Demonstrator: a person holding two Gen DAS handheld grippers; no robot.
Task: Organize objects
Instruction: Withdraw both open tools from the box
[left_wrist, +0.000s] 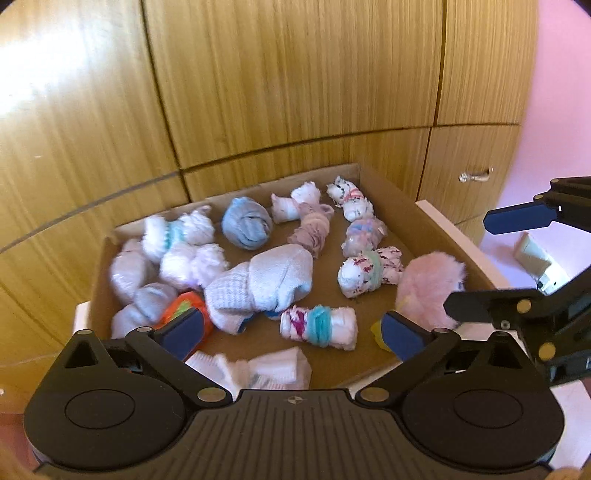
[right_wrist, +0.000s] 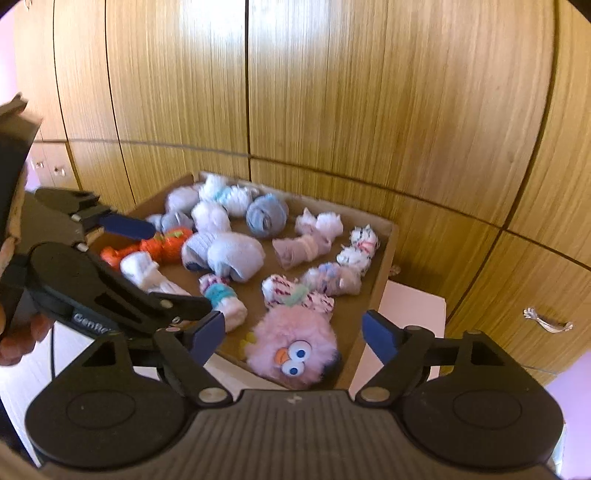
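A shallow cardboard box (left_wrist: 402, 192) holds several rolled sock bundles, among them a large white-blue one (left_wrist: 266, 284), a blue ball (left_wrist: 245, 225), an orange one (left_wrist: 184, 306) and a pink fluffy bird toy (left_wrist: 428, 284). My left gripper (left_wrist: 291, 334) is open and empty above the box's near edge. In the right wrist view the box (right_wrist: 384, 266) shows again, with the bird toy (right_wrist: 291, 349) in its near corner. My right gripper (right_wrist: 293, 334) is open and empty just above the toy. The left gripper (right_wrist: 127, 227) also shows at the left.
The box rests on a white surface (right_wrist: 410, 306) in front of wooden wardrobe doors (left_wrist: 258, 92). A metal handle (right_wrist: 548, 321) sticks out at the right. A pink wall (left_wrist: 554, 110) lies to the right.
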